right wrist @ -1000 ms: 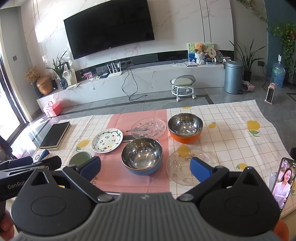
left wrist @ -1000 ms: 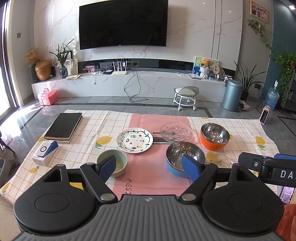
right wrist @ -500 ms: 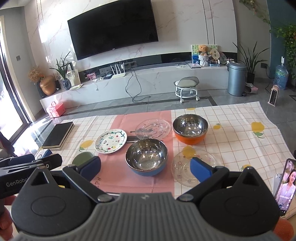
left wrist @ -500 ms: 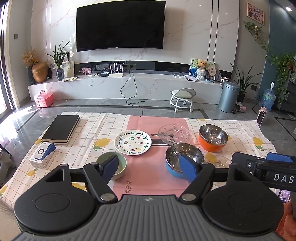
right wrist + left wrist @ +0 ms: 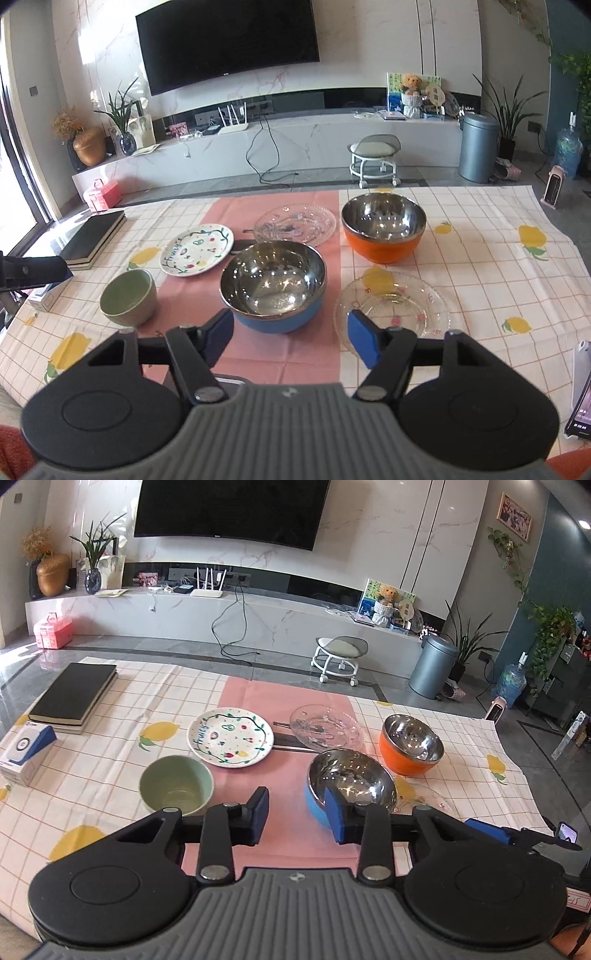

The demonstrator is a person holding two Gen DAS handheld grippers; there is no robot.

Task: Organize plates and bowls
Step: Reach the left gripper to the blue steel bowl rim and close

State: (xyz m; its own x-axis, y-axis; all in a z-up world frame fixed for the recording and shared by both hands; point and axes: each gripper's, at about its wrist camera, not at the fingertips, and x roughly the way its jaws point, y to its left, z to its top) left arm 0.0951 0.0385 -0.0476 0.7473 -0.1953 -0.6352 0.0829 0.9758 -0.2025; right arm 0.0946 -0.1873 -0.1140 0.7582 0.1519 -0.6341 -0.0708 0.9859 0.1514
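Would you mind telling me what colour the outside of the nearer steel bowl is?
Blue outside, shiny steel inside: the nearer steel bowl shows it best in the right wrist view.

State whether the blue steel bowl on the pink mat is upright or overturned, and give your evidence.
Upright. The blue bowl shows its shiny steel inside facing up, and it rests on its base on the pink mat.

The tablecloth (image 5: 480, 258) is white with an orange grid and yellow lemons; a plain pink mat (image 5: 280, 354) runs down its middle. On the mat, at 12 o'clock from the right gripper (image 5: 291, 332) with its blue pads, sits a steel bowl with a blue shell (image 5: 273, 284); at 1 o'clock an orange-shelled one (image 5: 384, 225). At 10 o'clock are a pale green bowl (image 5: 129, 297) and a white plate (image 5: 197, 249) painted with green vines and fruit. Two clear glass plates (image 5: 391, 306) carry a faint pink floral print.
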